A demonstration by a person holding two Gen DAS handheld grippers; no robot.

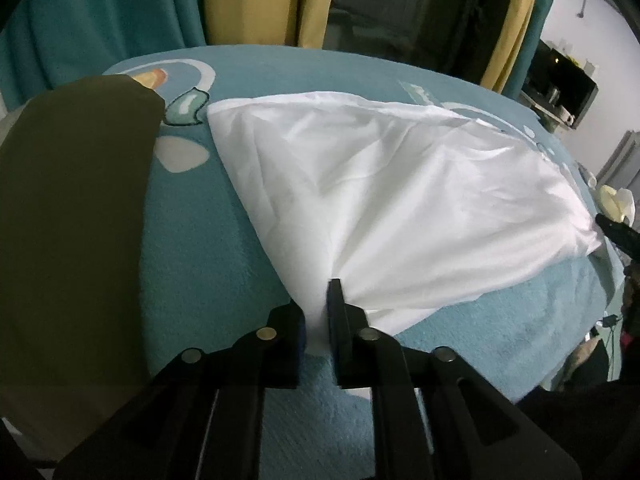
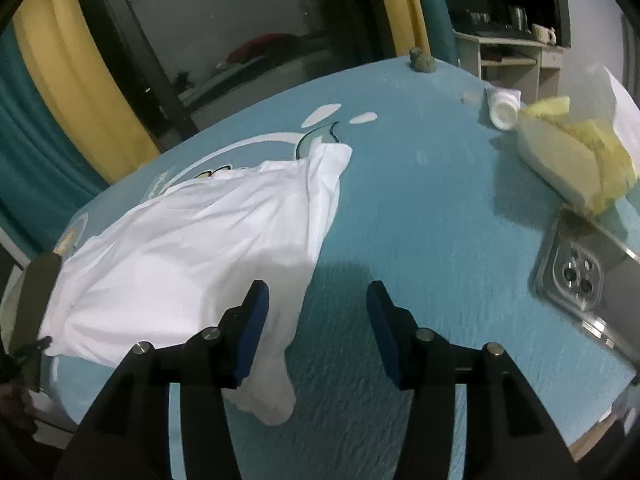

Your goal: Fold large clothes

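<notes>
A white garment [image 1: 400,184] lies partly folded on a teal blanket [image 1: 208,248]. My left gripper [image 1: 318,312] is shut on a bunched corner of it at the near edge, and the cloth fans out from the jaws. In the right wrist view the white garment [image 2: 192,248] lies to the left, with a loose end hanging toward me under the left finger. My right gripper [image 2: 316,300] is open and empty over bare blanket [image 2: 420,220], just right of the garment's edge.
A dark olive cloth [image 1: 72,240] lies left of the garment. A phone in a clear case [image 2: 592,276], a yellow-and-white bundle [image 2: 572,160] and a white cup [image 2: 504,106] lie on the right of the blanket. Curtains and a glass door stand behind.
</notes>
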